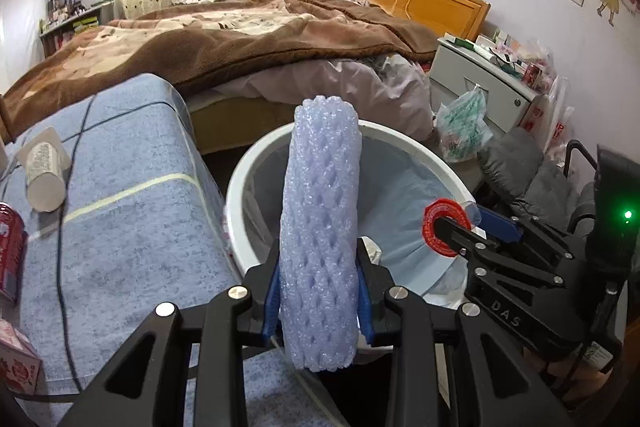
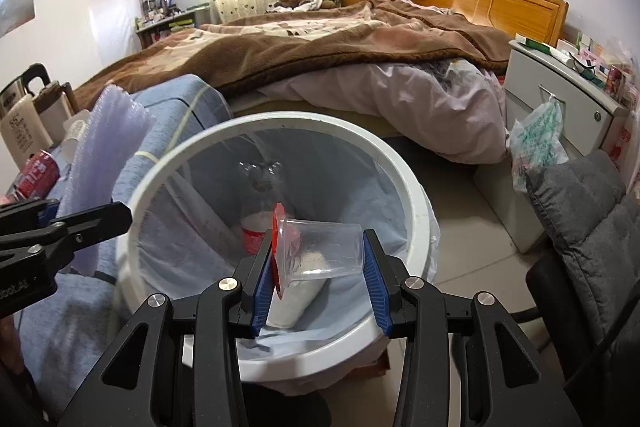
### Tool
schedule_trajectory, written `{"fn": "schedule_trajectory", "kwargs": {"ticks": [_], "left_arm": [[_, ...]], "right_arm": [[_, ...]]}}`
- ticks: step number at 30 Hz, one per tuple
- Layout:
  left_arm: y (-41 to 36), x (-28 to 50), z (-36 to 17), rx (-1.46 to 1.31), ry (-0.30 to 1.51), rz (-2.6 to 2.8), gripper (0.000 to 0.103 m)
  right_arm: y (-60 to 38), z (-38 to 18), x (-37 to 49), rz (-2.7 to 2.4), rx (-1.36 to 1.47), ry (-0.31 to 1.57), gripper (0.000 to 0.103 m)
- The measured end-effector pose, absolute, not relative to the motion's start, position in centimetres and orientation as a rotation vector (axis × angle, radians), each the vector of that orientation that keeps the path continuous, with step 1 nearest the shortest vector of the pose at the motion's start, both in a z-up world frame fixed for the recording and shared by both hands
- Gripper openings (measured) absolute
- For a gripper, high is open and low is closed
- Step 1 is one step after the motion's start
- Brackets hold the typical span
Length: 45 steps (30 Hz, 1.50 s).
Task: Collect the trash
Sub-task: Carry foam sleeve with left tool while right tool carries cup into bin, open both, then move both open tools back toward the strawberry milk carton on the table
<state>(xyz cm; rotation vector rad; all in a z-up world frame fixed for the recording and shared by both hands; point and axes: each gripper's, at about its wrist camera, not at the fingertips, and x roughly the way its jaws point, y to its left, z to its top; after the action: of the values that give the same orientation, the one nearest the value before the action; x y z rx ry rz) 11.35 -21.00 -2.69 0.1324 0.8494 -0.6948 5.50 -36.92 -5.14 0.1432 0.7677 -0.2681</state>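
In your left wrist view, the other tool reads "DAS"; your left gripper (image 1: 318,291) clamps an upright foam net sleeve (image 1: 320,227) over the rim of the white bin (image 1: 240,187); your right gripper (image 1: 448,227) holds a red lid there; a red can (image 1: 12,247) lies on the blue cloth (image 1: 132,219).

In your right wrist view, your right gripper (image 2: 318,279) grips a clear plastic cup (image 2: 320,251) sideways above the bin (image 2: 416,211); a bottle (image 2: 260,211) lies inside the liner; a grey cushion (image 2: 580,219) stands at right.
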Motion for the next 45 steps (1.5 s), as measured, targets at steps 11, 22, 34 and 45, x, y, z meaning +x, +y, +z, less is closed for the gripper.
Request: {"fn": "schedule_trajectory", "kwargs": {"ticks": [11, 22, 34, 45], "left_arm": [[-20.4, 12.0, -2.8, 0.091, 0.86, -0.684, 0.059], [-17.6, 11.1, -1.5, 0.073, 0.818, -0.641, 0.064], [-12.1, 9.5, 0.0, 0.048, 0.719, -0.527, 0.077], [-7.0, 8.3, 0.5, 0.011, 0.672, -0.371, 0.08]], "right_arm": [[-36.7, -5.5, 5.3, -0.248, 0.159, 0.778, 0.058], [-34.6, -3.8, 4.5, -0.224, 0.167, 0.726, 0.058], [-30.8, -2.1, 4.0, -0.166, 0.15, 0.675, 0.058], [-26.5, -1.4, 4.0, -0.083, 0.108, 0.64, 0.058]]}}
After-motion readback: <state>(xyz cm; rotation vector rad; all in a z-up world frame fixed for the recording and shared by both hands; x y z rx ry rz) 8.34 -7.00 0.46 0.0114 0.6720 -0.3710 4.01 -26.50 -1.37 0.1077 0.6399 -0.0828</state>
